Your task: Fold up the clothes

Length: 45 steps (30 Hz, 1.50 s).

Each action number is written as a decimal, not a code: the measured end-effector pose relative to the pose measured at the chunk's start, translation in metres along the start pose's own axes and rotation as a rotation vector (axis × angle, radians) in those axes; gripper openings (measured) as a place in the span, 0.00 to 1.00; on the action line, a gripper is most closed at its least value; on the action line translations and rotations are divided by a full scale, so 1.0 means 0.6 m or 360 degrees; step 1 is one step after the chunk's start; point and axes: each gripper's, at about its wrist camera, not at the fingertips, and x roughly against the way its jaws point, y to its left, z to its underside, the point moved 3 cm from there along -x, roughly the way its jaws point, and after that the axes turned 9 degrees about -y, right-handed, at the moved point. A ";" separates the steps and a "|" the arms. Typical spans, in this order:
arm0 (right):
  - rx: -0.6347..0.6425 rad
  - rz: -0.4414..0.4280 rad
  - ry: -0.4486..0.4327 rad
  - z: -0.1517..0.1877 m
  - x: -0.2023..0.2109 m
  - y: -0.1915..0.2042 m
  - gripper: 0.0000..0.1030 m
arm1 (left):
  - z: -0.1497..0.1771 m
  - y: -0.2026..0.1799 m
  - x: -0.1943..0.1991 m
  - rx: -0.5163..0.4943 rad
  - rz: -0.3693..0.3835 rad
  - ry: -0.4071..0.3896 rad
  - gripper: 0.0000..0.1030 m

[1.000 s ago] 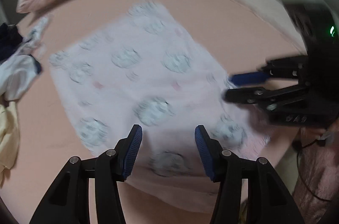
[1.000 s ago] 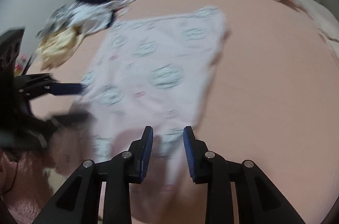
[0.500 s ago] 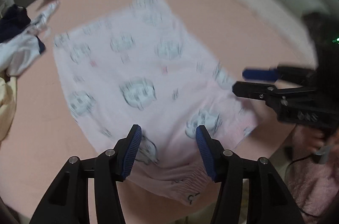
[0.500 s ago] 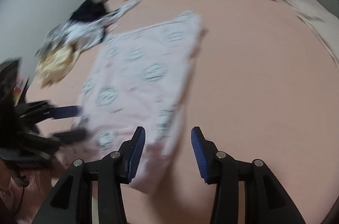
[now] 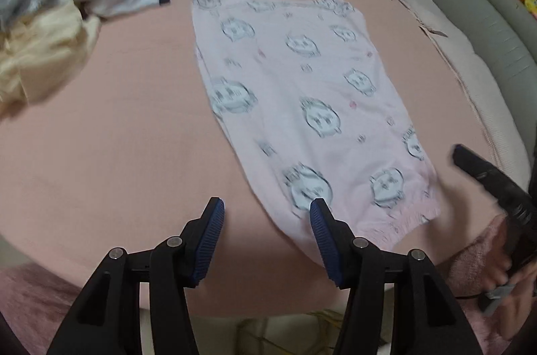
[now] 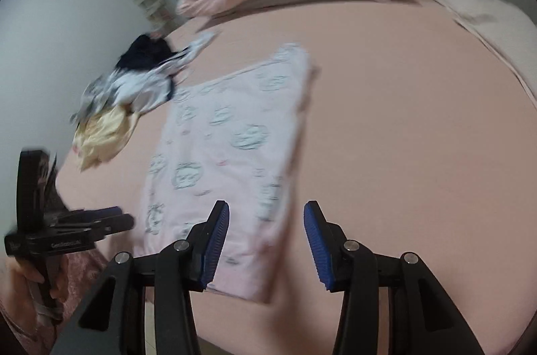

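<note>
Clothes: a pink printed garment (image 5: 302, 106) lies flat on the bed (image 5: 117, 137), its long axis running from 11 o'clock far away to its near hem at 5 o'clock. An unfolded pile (image 5: 67, 6) sits at 10 o'clock. Nearest that hem, the left hand-held gripper (image 5: 265, 234) hangs fingers apart, holding nothing; the right hand-held gripper (image 6: 266, 237) likewise gapes empty above the near edge.

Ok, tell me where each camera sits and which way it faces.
Left wrist: on the left gripper, looking along open jaws over the pink garment to the pillows; right gripper and hand at right.
Right wrist: on the right gripper, jaws open, facing the same garment; left gripper at left.
Shared: garment, clothes pile, bed.
</note>
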 end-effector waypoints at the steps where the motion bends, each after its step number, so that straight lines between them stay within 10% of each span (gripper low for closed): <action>1: -0.0007 -0.0009 -0.0002 0.000 -0.001 0.004 0.44 | 0.013 -0.005 -0.006 0.0000 0.0021 0.0030 0.50; 6: -0.0043 -0.0053 -0.0010 0.001 -0.006 0.022 0.45 | 0.031 -0.025 -0.005 -0.0087 -0.0094 0.0011 0.50; 13: -0.0257 -0.0276 0.0037 0.005 -0.005 0.017 0.48 | 0.037 -0.028 -0.010 0.0311 0.0317 0.0042 0.49; 19: -0.0141 -0.0247 0.0112 0.018 -0.072 0.074 0.50 | 0.066 -0.047 -0.006 0.0391 0.0437 0.0083 0.49; 22: -0.0135 -0.0349 0.0134 0.024 -0.073 0.088 0.32 | 0.074 -0.050 0.006 0.0405 0.0475 0.0074 0.46; 26: -0.0134 -0.0368 0.0138 0.026 -0.075 0.094 0.23 | 0.074 -0.058 -0.005 0.0448 0.0476 0.0099 0.15; 37: -0.0416 -0.0620 0.0212 0.043 -0.036 0.126 0.18 | 0.045 -0.037 0.084 0.0293 0.0330 0.0032 0.14; 45: -0.0315 -0.0528 0.0355 0.066 -0.050 0.147 0.24 | 0.086 -0.018 0.033 0.0247 0.0224 0.0298 0.24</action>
